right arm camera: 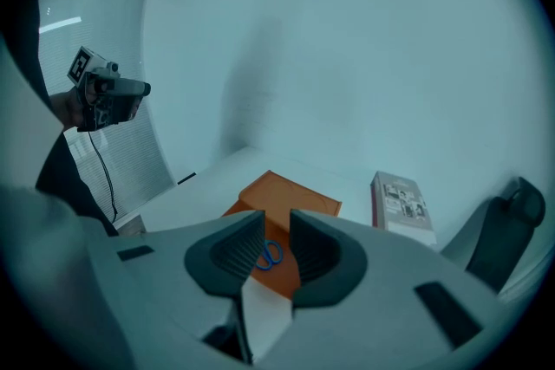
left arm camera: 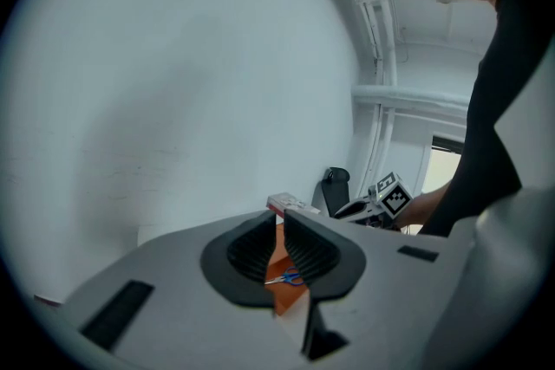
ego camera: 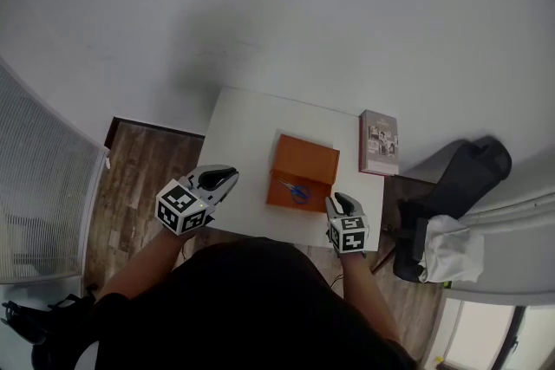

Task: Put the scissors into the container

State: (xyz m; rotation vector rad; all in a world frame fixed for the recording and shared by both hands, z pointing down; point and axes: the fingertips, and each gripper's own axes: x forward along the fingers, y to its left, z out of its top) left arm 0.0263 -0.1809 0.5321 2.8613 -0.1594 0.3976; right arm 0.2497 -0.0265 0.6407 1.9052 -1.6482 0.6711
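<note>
An orange container (ego camera: 279, 196) lies on the white table (ego camera: 247, 130), its lid (ego camera: 308, 156) folded back. Blue-handled scissors (ego camera: 295, 189) lie inside it. My left gripper (ego camera: 230, 178) hovers off the table's near left edge, jaws together and holding nothing. My right gripper (ego camera: 340, 200) is at the container's near right corner, also shut and empty. The left gripper view looks between the jaws of that gripper (left arm camera: 279, 221) at the scissors (left arm camera: 286, 277) in the container (left arm camera: 279, 254). Past the right gripper (right arm camera: 277, 217), the scissors (right arm camera: 270, 256) and the container (right arm camera: 290, 195) show.
A book (ego camera: 379, 141) lies at the table's right edge, beside the container. A black chair (ego camera: 464, 178) with white cloth stands right of the table. Wooden floor shows on the left, and a white wall is behind the table.
</note>
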